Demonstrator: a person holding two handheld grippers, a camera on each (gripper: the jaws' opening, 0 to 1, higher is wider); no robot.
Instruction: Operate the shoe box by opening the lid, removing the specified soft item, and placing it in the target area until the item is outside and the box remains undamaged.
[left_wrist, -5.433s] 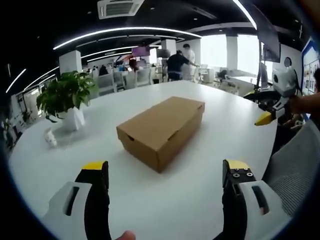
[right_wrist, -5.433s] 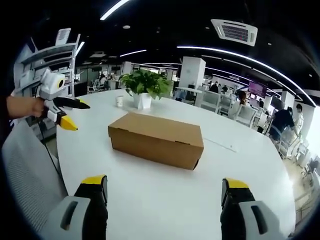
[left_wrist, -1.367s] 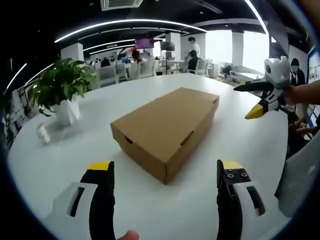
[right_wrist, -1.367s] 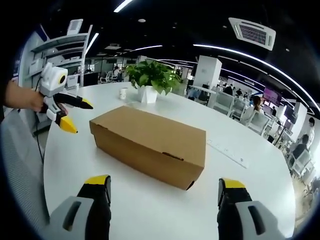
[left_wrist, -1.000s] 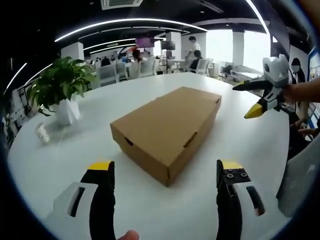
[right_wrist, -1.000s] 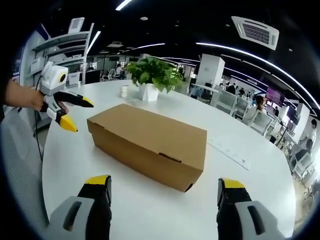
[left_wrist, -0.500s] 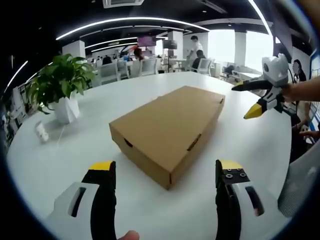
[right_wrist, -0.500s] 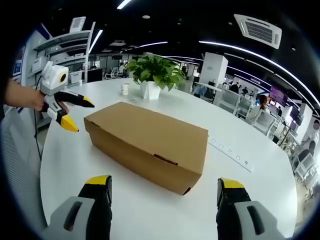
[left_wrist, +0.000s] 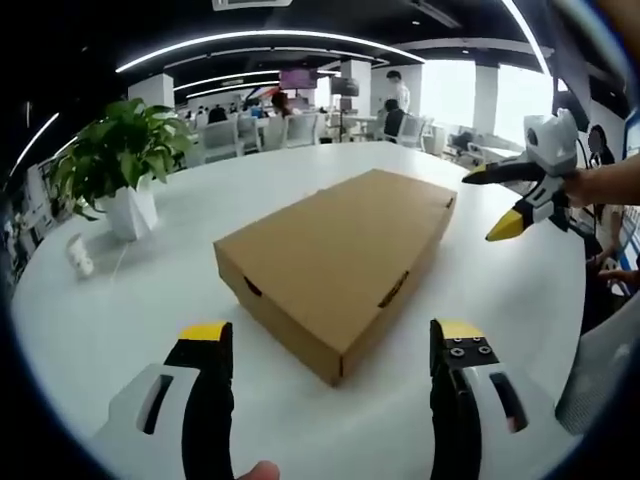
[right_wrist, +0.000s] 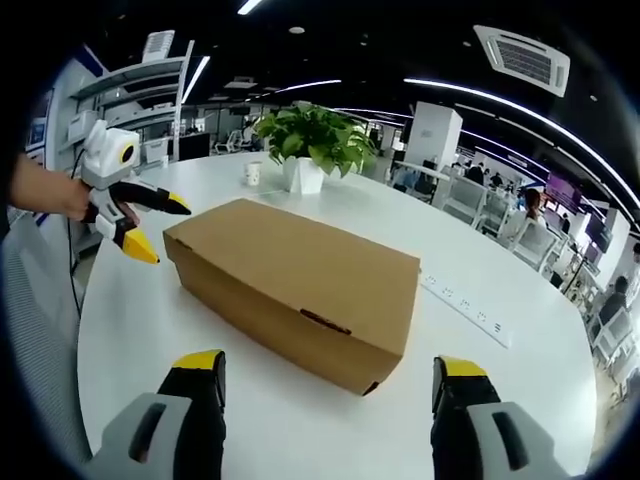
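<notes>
A closed brown cardboard shoe box (left_wrist: 345, 255) (right_wrist: 295, 285) is set on a round white table (left_wrist: 130, 300) (right_wrist: 120, 330), lid down and flat. The left gripper (left_wrist: 330, 345) (right_wrist: 150, 228), with yellow-tipped black jaws spread apart, is held just short of one corner, nothing gripped. The right gripper (right_wrist: 330, 378) (left_wrist: 498, 202) is likewise released, jaws parted, near a long side. A leafy green plant in a white pot (left_wrist: 115, 170) (right_wrist: 312, 145) is seen beyond the box, with a small white cup (right_wrist: 252, 175) and a white power strip (right_wrist: 465, 305) also on the table.

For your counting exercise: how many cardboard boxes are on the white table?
1. The closed shoe box lies on the table, ahead of both open grippers, with a potted plant behind it. Nothing suggests another box.
</notes>
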